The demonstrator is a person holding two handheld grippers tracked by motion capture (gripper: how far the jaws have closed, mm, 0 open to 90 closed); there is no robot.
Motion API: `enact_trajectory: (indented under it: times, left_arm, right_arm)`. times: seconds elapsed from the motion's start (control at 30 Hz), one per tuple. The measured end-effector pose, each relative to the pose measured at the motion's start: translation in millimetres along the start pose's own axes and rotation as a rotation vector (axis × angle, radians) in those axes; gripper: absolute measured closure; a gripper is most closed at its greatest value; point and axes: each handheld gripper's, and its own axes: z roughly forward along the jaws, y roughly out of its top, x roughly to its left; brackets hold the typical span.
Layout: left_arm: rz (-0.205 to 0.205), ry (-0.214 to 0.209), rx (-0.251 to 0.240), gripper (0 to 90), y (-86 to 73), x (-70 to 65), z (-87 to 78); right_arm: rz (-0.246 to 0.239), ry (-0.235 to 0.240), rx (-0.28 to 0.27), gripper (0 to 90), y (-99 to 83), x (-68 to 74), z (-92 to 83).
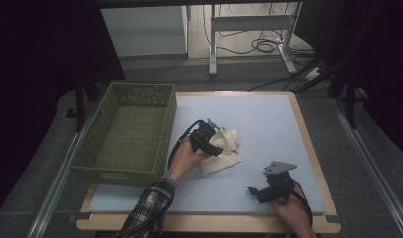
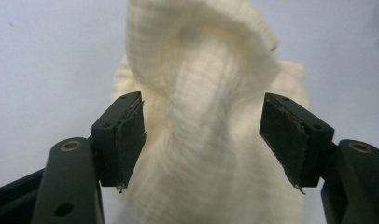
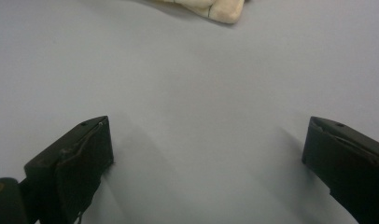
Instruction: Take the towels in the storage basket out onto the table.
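Note:
A crumpled cream cloth (image 1: 224, 148) lies on the pale grey mat (image 1: 259, 124) near the table's middle. My left gripper (image 1: 212, 144) hovers over its left part, jaws wide open. In the left gripper view a raised fold of the cloth (image 2: 206, 93) stands between the two open pads (image 2: 131, 140), not pinched. My right gripper (image 1: 259, 191) rests low at the front right of the mat, open, with bare mat between its jaws. A corner of the cloth (image 3: 215, 8) shows at the top of the right gripper view.
A green woven basket (image 1: 127, 134) stands along the mat's left side, nothing visible in it. The wooden table edge (image 1: 308, 148) frames the mat. Desk legs and cables (image 1: 259, 44) lie on the floor beyond.

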Motion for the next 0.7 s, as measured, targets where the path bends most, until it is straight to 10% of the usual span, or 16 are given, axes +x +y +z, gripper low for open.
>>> enact_trajectory:
  times: [0.33, 0.7]
  left_arm:
    - [0.097, -0.072, -0.017, 57.0, -0.4, -26.0, -27.7]
    - [0.118, -0.153, 0.029, 68.2, 5.3, -41.9, 21.4]
  right_arm:
    - [0.002, 0.001, 0.001, 2.0, 0.1, -0.1, 0.1]
    - [0.0, 0.001, 0.002, 2.0, 0.1, -0.2, -0.1]
